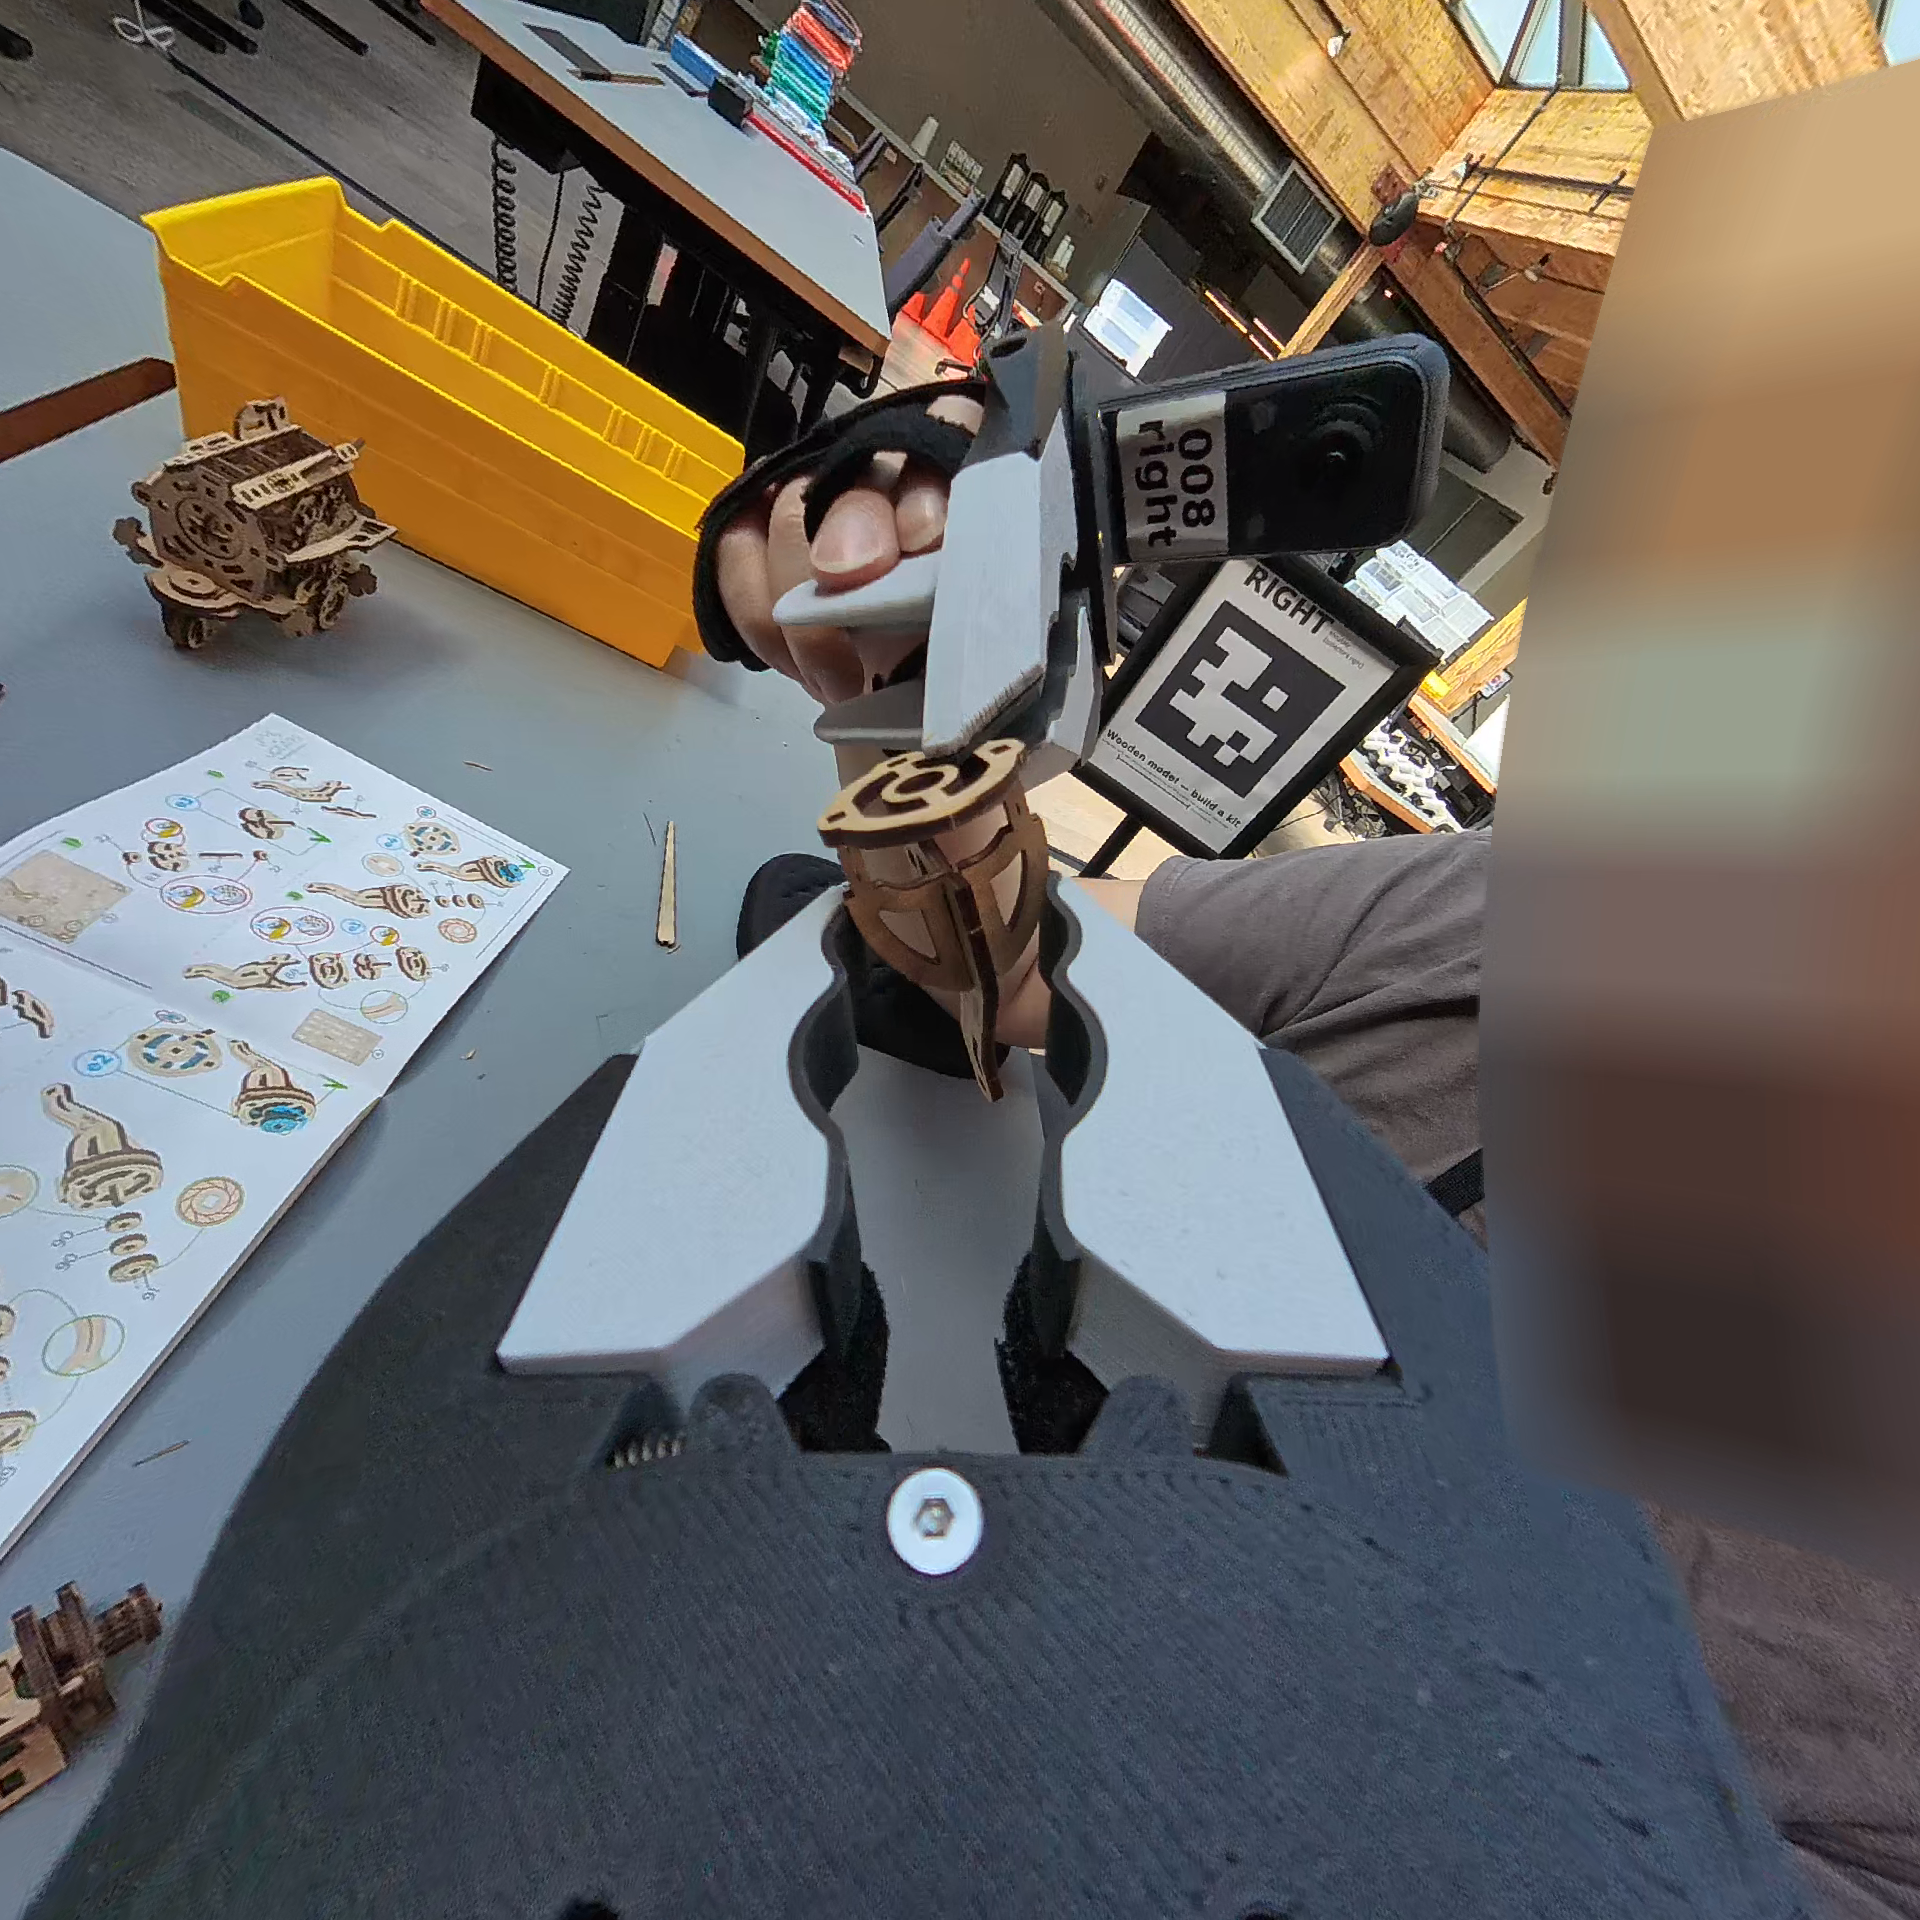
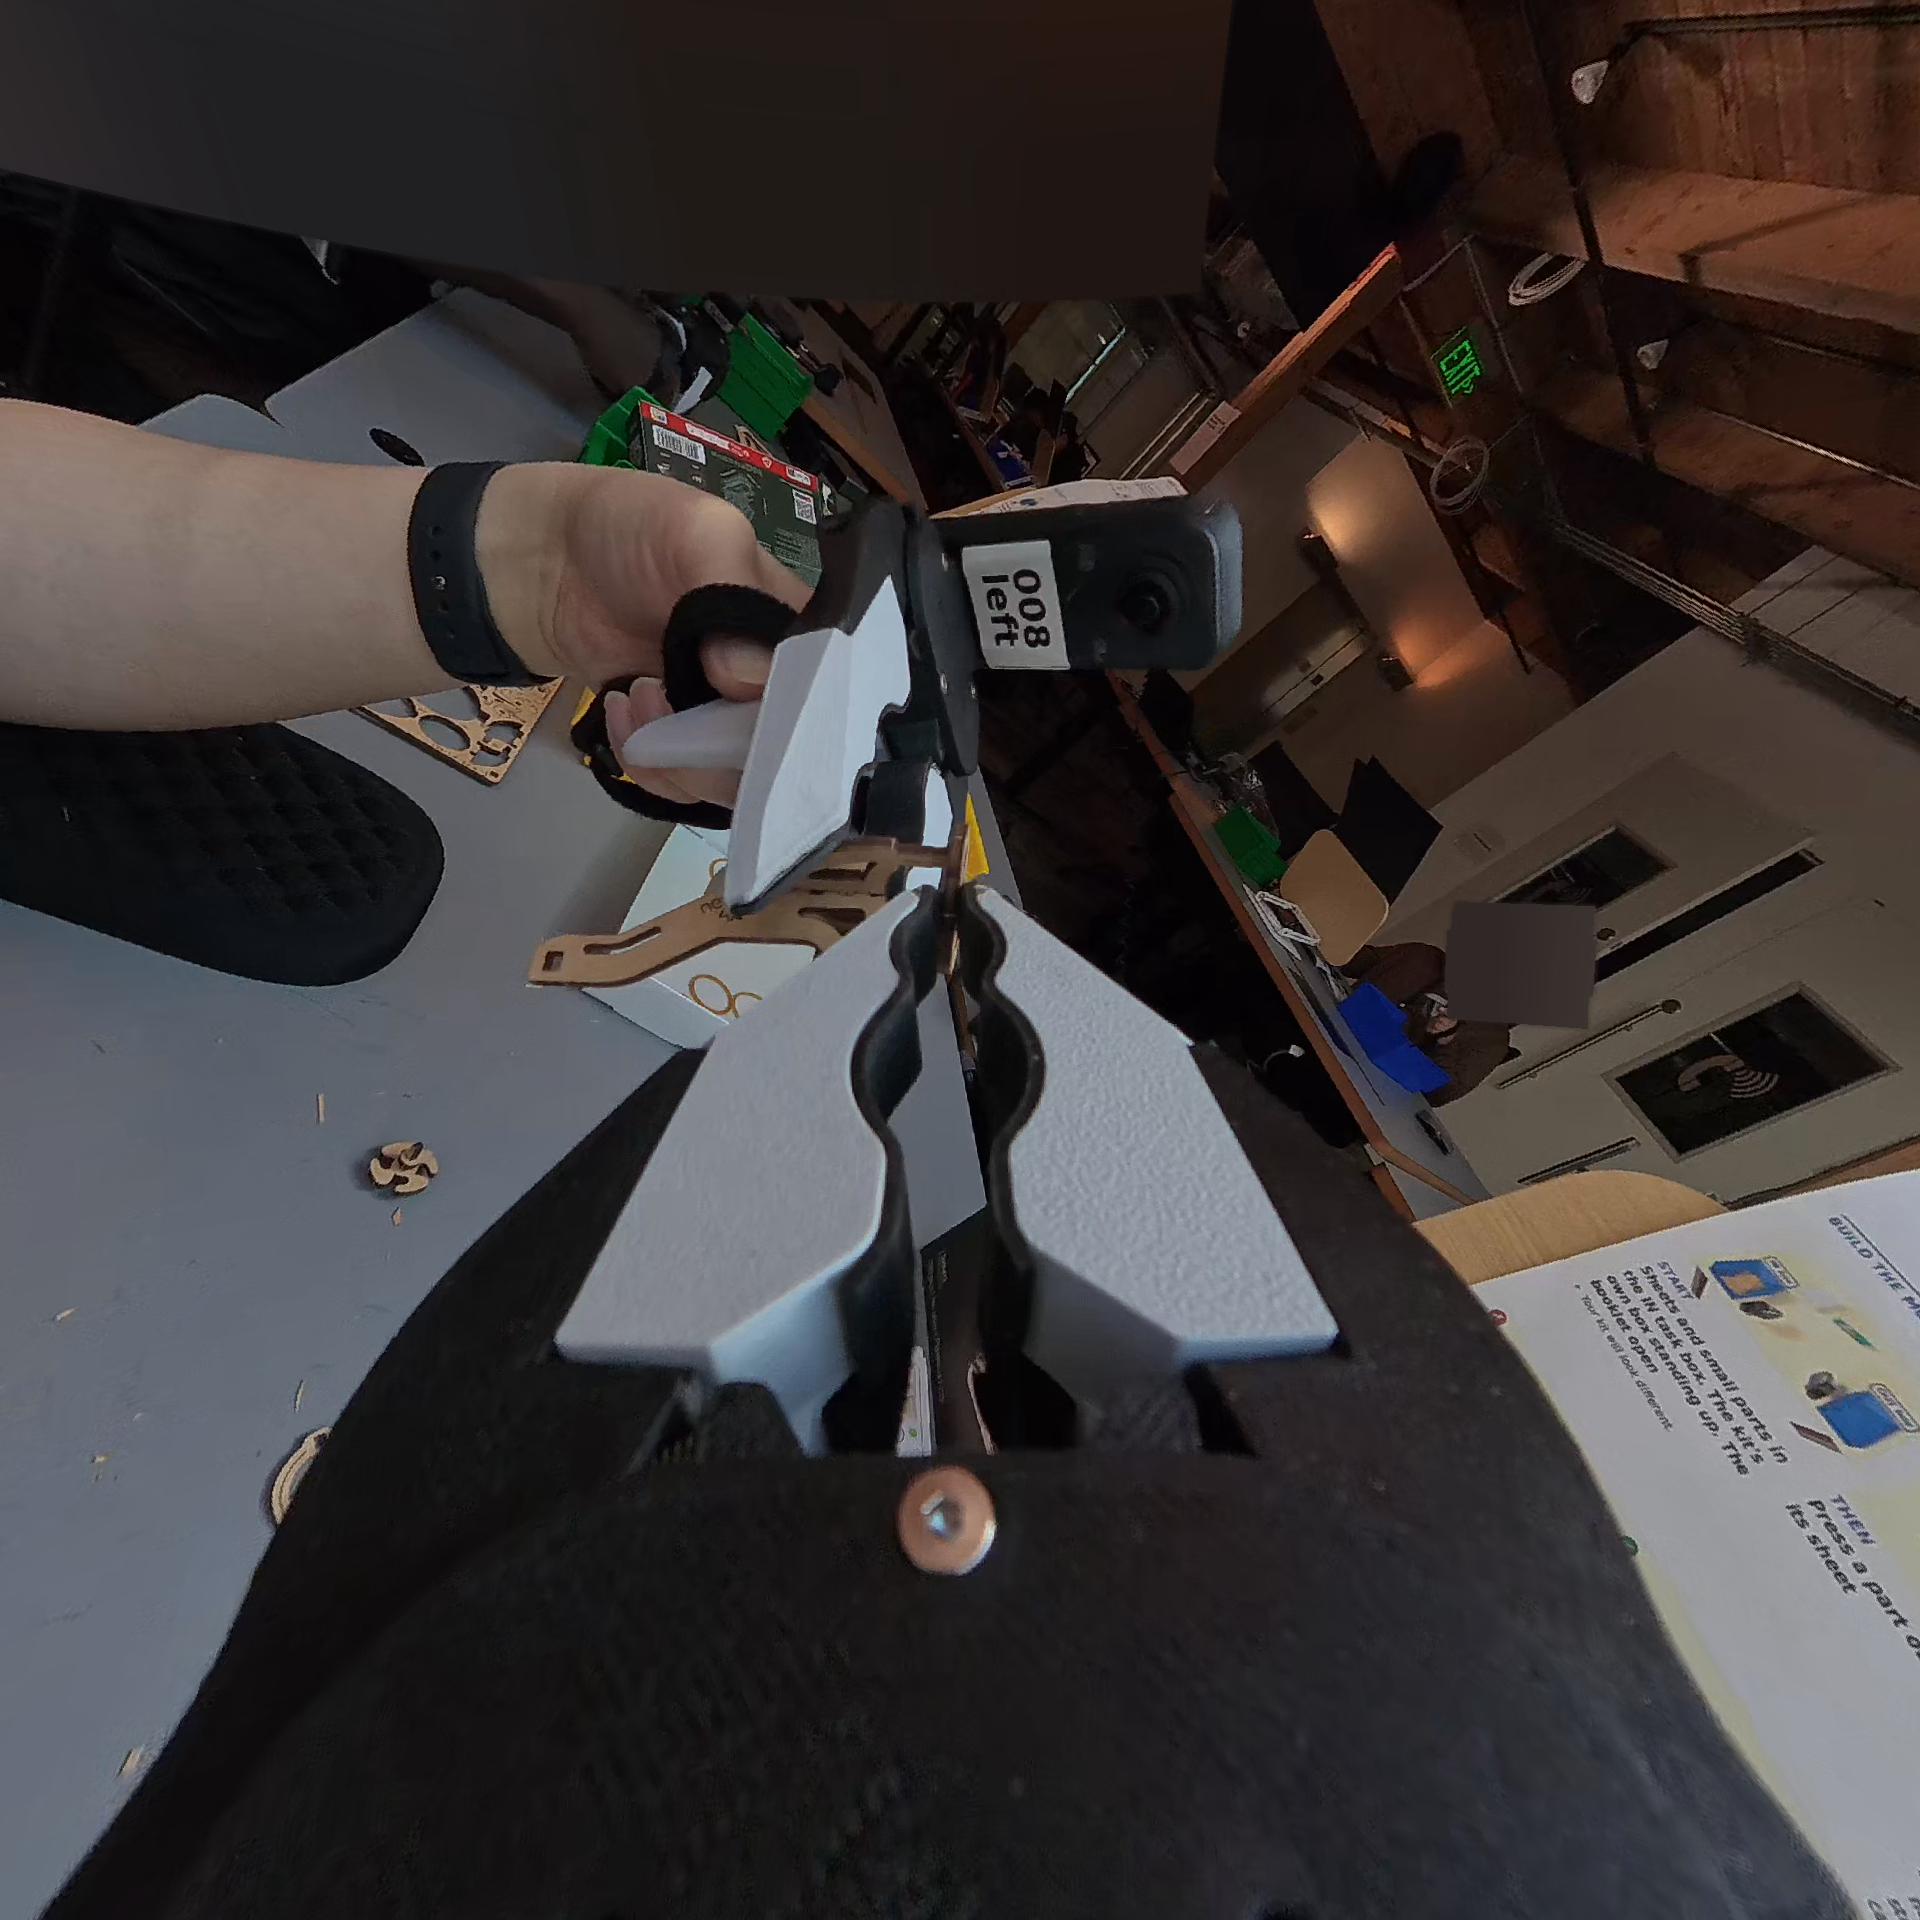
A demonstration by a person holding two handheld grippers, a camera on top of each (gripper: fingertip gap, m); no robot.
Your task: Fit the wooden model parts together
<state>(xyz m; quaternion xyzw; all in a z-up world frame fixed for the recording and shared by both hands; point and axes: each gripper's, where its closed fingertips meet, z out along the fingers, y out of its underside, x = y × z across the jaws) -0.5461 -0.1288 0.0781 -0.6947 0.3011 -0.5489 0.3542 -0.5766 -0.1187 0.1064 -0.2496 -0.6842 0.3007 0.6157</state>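
Part: tan laser-cut wooden ribbed assembly point(image 1: 935, 894), slotted round disc on top.
Left gripper point(image 1: 948, 914): clamped around assembly's ribs.
Right gripper point(image 2: 948, 914): pinching disc edge.

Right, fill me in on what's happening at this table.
A person is building a wooden kit with two hand-held grippers. The left gripper has its jaws closed on a rounded, ribbed wooden sub-assembly, held above the grey table. The right gripper pinches a flat round slotted wooden disc and is setting it against the top of that piece. An open instruction booklet and a yellow plastic bin lie nearby.
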